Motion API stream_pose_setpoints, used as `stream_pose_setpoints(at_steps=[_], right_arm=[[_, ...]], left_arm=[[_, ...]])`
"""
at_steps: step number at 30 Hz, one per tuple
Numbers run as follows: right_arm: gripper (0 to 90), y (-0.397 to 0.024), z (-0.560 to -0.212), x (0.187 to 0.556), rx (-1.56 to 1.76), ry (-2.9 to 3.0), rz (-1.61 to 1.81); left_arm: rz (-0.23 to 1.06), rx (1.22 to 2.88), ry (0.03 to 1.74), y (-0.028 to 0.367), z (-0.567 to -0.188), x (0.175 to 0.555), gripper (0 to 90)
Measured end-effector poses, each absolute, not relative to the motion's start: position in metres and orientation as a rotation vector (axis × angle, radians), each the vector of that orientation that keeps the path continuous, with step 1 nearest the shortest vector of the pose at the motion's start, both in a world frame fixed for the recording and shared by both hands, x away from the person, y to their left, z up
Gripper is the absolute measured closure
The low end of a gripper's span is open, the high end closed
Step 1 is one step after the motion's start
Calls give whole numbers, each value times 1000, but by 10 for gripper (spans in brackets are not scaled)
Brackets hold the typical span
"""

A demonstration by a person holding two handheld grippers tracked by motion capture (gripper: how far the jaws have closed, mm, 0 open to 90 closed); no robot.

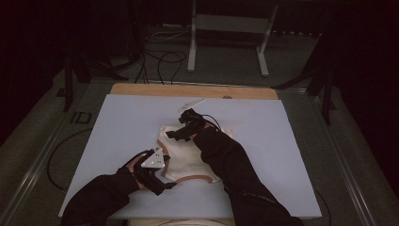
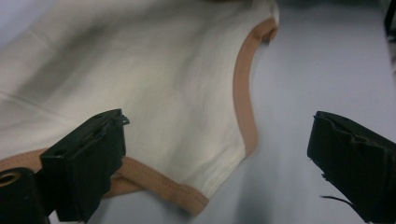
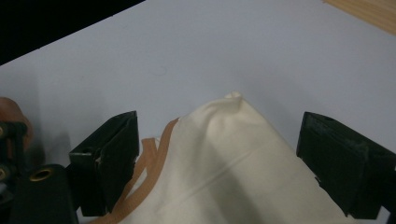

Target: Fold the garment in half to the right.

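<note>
A cream garment (image 1: 186, 157) with tan trim lies on the pale blue mat (image 1: 263, 155) near the middle. My left gripper (image 1: 165, 176) sits at the garment's near left edge. In the left gripper view my left gripper (image 2: 219, 161) is open around a trimmed corner of the garment (image 2: 154, 93), which lies flat. My right gripper (image 1: 175, 133) is at the garment's far left part. In the right gripper view my right gripper (image 3: 224, 158) is open, with a raised peak of the garment (image 3: 233, 154) between its jaws. The tan trim (image 3: 149, 161) runs by the left jaw.
The mat covers a wooden table whose bare edge (image 1: 193, 90) shows at the back. Beyond it on the floor stand a metal frame (image 1: 226, 37) and loose cables (image 1: 160, 61). The person's dark sleeves (image 1: 235, 174) cross the garment's near right side.
</note>
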State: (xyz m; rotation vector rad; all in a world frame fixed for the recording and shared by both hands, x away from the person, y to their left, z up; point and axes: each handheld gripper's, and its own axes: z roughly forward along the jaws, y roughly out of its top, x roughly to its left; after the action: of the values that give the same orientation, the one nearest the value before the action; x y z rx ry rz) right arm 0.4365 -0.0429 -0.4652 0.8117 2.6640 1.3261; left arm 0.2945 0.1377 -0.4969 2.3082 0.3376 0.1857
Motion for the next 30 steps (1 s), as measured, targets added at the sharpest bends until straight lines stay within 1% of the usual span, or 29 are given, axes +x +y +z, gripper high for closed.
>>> stream_pose_setpoints(at_steps=[4,7,9,10,12,15,20,24,29,30], right_arm=[[131,-38,-470,439,811,2678,1325],[131,-34,-472,440,809,2686,1316],[131,-32,-473,440,810,2690,1315],[131,-31,-473,440,803,2692,1313],[131,-29,-474,441,807,2695,1309],[131,-28,-474,442,809,2698,1311],[132,-24,-476,443,807,2702,1303],[132,-21,-478,445,804,2709,1289],[135,-18,-480,448,804,2714,1278],[135,-17,-481,449,808,2714,1281]], left_arm=[[208,2353,316,136,-504,296,134],[200,2395,302,135,-509,297,162],[200,2412,297,133,-512,298,207],[193,2413,299,133,-513,299,209],[203,2412,300,131,-515,300,267],[207,2404,301,130,-517,301,312],[248,2382,334,129,-518,304,443],[291,2379,362,128,-518,308,580],[270,2363,387,127,-519,313,751],[267,2362,390,127,-519,314,768]])
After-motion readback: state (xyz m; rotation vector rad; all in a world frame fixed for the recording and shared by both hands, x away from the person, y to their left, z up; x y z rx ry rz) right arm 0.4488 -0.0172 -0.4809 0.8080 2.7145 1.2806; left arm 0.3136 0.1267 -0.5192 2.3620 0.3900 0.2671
